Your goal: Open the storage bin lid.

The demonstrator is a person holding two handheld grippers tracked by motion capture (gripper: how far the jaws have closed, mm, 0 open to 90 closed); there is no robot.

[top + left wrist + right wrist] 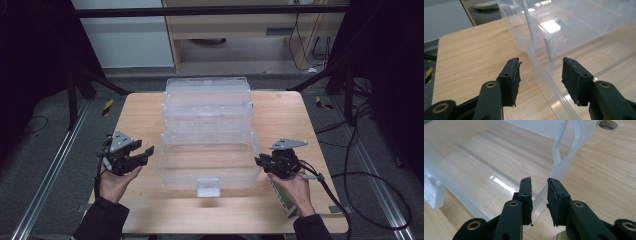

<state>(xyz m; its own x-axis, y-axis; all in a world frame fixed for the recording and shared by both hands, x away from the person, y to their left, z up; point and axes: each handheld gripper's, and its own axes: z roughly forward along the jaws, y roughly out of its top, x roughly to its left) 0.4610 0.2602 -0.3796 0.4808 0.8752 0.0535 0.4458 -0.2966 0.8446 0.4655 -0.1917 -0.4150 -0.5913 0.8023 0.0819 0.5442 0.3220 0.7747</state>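
Left hand-held gripper point(539, 80): jaws apart, straddling the left rim of the clear plastic box point(207, 135), pads not touching it. Right hand-held gripper point(539, 200): jaws narrow, the box's right wall edge in the gap; contact unclear. Box sits mid-table point(140, 115), lid hinged back, white latch point(208, 187) toward the person.

Clear plastic tiered box point(207, 135) stood open at the middle of the wooden surface point(140, 115), stepped trays fanned back, white latch on its near wall, each near side wall between a tool's jaws.
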